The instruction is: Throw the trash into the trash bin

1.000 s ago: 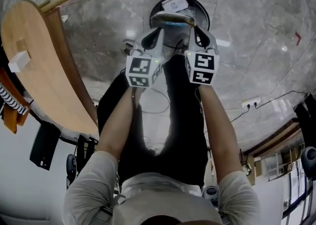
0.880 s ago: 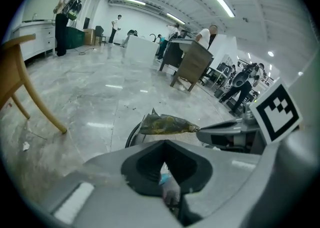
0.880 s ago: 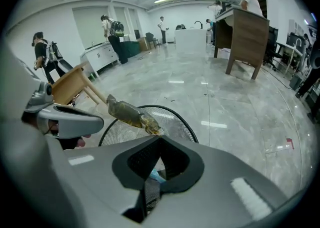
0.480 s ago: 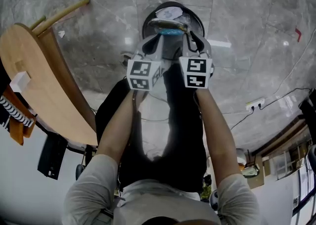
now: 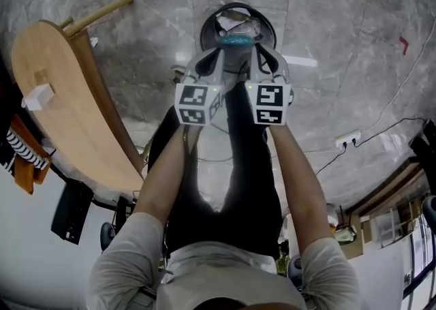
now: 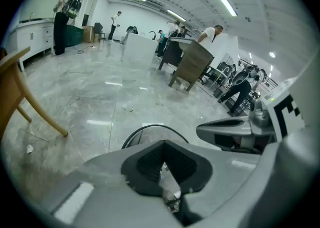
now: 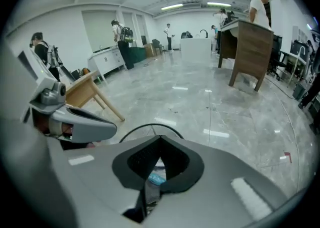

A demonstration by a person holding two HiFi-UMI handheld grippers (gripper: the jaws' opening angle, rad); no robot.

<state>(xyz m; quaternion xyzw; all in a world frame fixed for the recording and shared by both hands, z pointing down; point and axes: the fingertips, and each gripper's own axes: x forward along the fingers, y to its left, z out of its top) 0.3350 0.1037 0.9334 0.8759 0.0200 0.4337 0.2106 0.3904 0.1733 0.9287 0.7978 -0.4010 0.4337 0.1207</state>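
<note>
A black round trash bin [image 5: 202, 29] stands on the marble floor, straight ahead of both grippers. A crushed clear plastic bottle with a blue label [image 5: 236, 40] looks to lie in the bin's near half, beside white paper [image 5: 228, 24]. My left gripper [image 5: 219, 51] and right gripper [image 5: 253, 48] hang side by side just above the near rim. The right jaws have just been closing, and I see nothing pinched between them. In the right gripper view the blue label [image 7: 156, 178] shows below the shut jaws, with the bin rim [image 7: 150, 126] beyond. The left jaws also stand together.
A curved wooden table [image 5: 68, 111] with a small white box [image 5: 37, 96] runs along the left. A wooden leg [image 5: 102, 12] slants beside it. A power strip [image 5: 347, 140] and its cable lie on the floor at the right. Several people and desks stand far off.
A second ago the bottle stretched between the two gripper tips above the bin. Now it sits lower and smaller, inside the rim. The grippers have drawn closer together.
</note>
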